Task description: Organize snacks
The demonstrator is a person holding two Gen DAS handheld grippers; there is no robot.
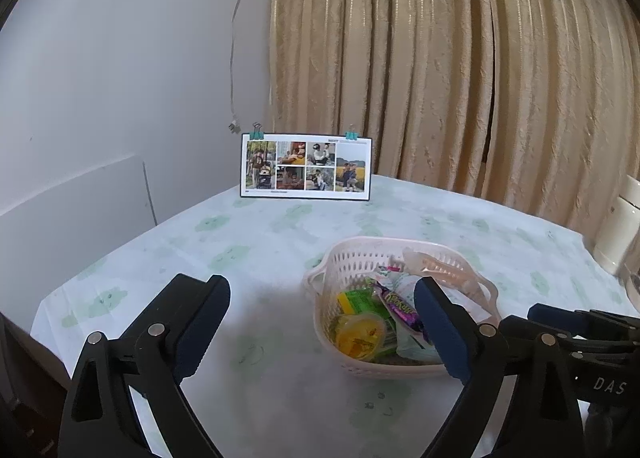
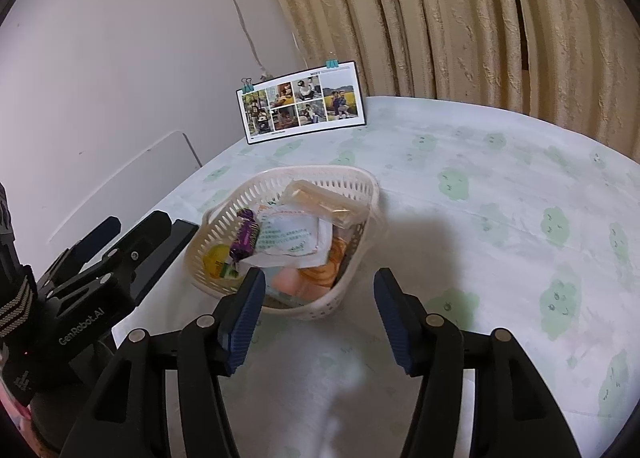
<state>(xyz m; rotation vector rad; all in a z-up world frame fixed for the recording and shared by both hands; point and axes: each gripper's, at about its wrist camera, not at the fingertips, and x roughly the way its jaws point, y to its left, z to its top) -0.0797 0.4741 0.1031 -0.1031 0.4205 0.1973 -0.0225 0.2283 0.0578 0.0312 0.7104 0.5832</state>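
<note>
Snacks already sit in your pale pink perforated plastic basket (image 2: 372, 186) — cloth looks clear, though edges distort; both grippers, left (image 1: 320, 318) and right (image 2: 320, 314), gape, holding nothing.

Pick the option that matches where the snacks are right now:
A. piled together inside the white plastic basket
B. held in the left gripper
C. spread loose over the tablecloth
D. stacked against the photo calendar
A. The purple candy wrapper, the yellow jelly cup and the other packets all lie inside the white plastic basket, while the left gripper and right gripper are both open and hold nothing.
</note>
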